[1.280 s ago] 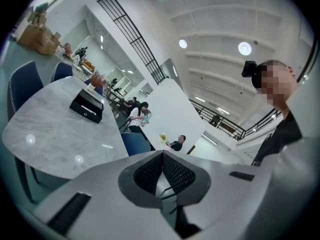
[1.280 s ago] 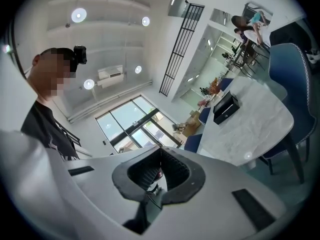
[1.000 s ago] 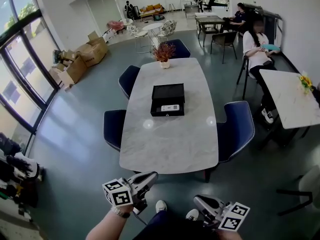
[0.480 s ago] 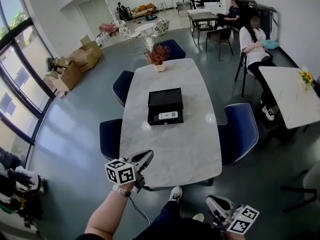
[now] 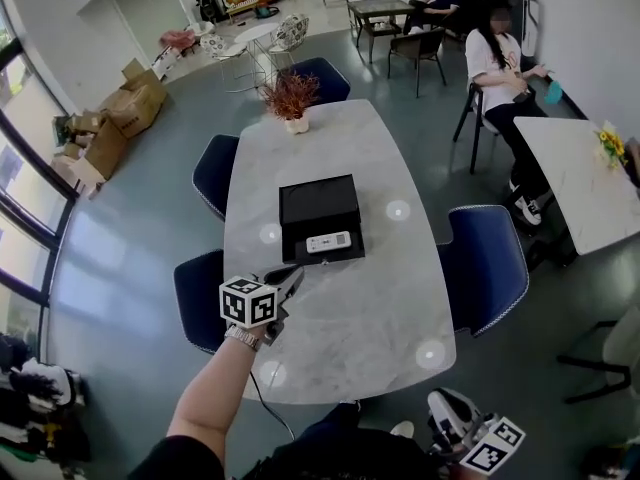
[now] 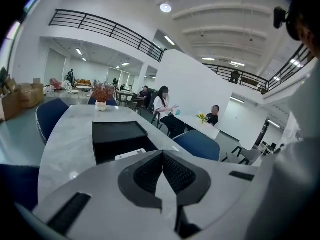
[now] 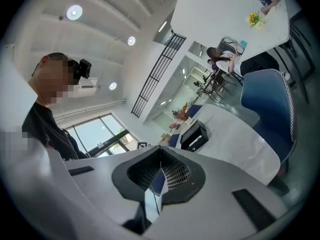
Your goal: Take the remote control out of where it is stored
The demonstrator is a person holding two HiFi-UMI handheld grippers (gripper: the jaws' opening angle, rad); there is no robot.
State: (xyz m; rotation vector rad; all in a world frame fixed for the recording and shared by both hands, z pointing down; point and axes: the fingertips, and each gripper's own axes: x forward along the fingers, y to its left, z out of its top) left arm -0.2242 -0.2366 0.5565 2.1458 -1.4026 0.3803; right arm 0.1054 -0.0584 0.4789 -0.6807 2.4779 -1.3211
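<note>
Over the table's (image 5: 350,318) near left side, my left gripper (image 5: 288,278) hovers, jaws pressed together, empty. Mid-table, the remote control (image 5: 328,241) lies inside the open black box (image 5: 318,203). Low right, my right gripper (image 5: 445,411) is closed too, holding nothing.

Bare table (image 5: 350,318) stretch from near edge to the open black box (image 5: 318,203), blue chairs (image 5: 487,268) along both sides.
</note>
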